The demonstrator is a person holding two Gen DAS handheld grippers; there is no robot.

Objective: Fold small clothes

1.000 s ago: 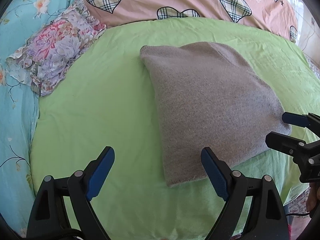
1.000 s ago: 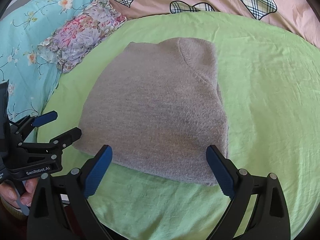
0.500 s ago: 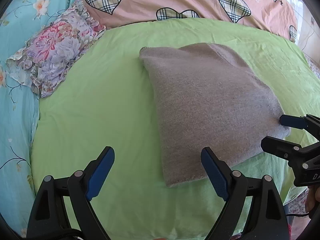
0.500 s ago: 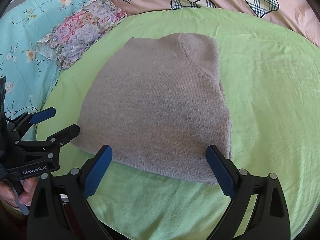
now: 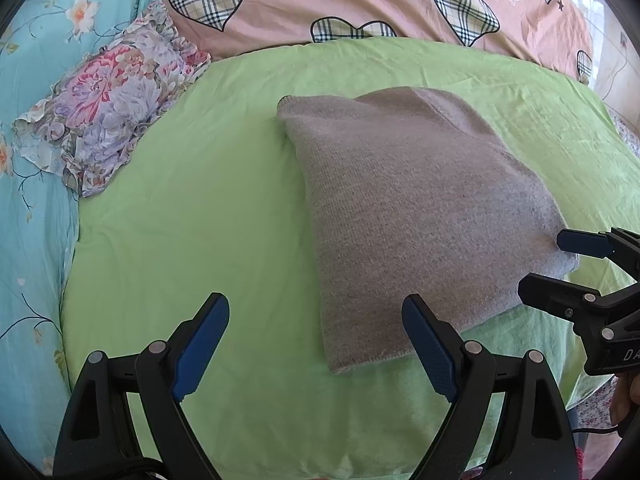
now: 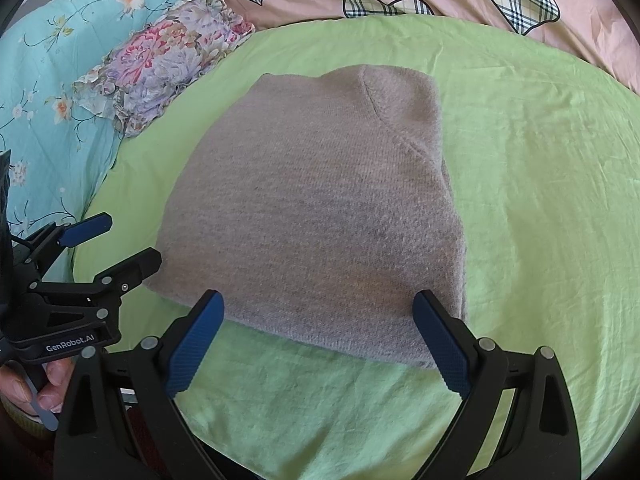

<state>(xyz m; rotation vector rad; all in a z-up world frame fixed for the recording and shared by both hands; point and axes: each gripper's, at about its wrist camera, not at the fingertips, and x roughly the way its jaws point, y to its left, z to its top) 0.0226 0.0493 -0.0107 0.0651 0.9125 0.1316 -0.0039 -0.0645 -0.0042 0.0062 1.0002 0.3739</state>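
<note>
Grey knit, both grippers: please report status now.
Left gripper open, right gripper open, both empty. Grey knit garment folded, flat on green sheet. Nothing in the way.

Two fisheye views look forward and down from low over the near edge of a bed covered in a light green cotton sheet (image 5: 200, 200), each framed by its own open tongs. The left view sits left of a folded grey knitted garment (image 5: 420, 208); the right view faces it squarely and close (image 6: 320, 208). Both share the garment, sheet and flowered purple pillow (image 5: 108, 108).
</note>
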